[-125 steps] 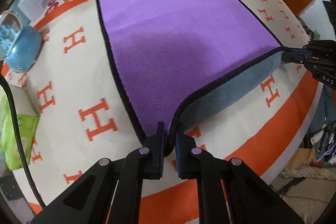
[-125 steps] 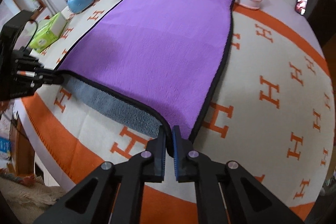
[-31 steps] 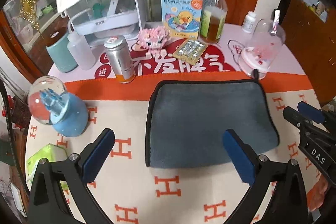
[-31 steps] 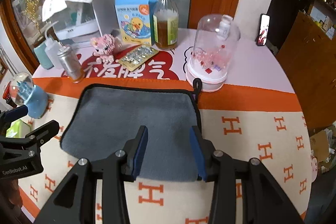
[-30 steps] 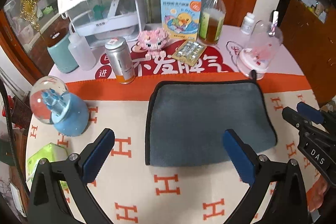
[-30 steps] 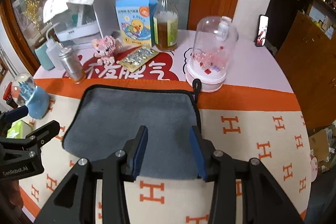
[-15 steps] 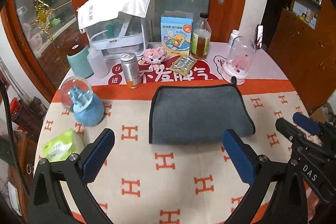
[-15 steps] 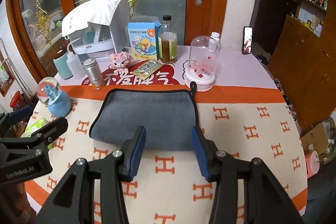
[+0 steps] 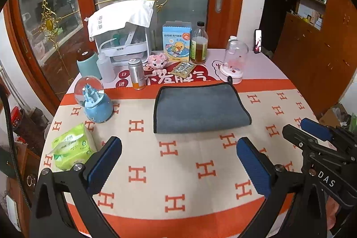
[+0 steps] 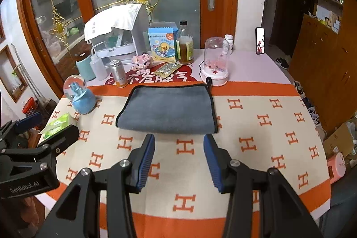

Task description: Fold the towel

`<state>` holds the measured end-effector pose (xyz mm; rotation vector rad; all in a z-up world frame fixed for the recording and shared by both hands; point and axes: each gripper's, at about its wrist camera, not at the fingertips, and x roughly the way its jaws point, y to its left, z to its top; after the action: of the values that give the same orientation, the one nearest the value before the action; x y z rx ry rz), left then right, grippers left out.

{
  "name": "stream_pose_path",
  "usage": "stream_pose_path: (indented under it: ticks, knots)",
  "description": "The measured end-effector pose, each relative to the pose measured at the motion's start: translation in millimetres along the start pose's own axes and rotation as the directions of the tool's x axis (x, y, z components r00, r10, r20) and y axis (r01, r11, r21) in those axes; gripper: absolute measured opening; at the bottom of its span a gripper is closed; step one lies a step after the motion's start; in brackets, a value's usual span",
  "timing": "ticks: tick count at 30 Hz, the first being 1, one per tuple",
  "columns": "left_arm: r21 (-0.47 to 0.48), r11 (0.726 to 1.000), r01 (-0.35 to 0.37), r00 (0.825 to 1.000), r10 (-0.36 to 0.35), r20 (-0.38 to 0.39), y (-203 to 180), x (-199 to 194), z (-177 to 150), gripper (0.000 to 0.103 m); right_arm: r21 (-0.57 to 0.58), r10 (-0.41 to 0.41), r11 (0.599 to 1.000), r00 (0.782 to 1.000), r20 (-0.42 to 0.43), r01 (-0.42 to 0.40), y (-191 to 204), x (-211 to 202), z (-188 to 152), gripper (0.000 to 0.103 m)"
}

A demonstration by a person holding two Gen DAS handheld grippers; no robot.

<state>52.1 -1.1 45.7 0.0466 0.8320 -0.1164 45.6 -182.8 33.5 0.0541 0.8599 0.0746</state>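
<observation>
So the towel (image 9: 200,108) is folded in half now, grey side up where purple was showing a few seconds back, and both grippers have let go and pulled way back from it. Looks to me like the fold's done, or at least this pass is. Left gripper (image 9: 178,162) hangs above the blanket (image 9: 145,157), jaws spread wide and empty, towel well ahead of it. Right gripper (image 10: 179,155) is the same, jaws apart, towel ahead just past its tips.
</observation>
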Motion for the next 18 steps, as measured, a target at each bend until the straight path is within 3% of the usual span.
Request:
stream_pose_path:
  ticks: [9, 18]
  knots:
    - [-0.013, 1.0, -0.009, 1.0, 0.009, -0.015, -8, -30, -14, 0.102, -0.007, 0.042, 0.999, 0.999, 0.01, -0.042, -2, -34, -16, 0.046]
    - [-0.023, 0.999, -0.03, 1.0, 0.03, -0.001, -23, -46, -32, 0.102, -0.013, 0.029, 1.0, 0.999, 0.017, -0.029, -10, -50, -36, 0.046]
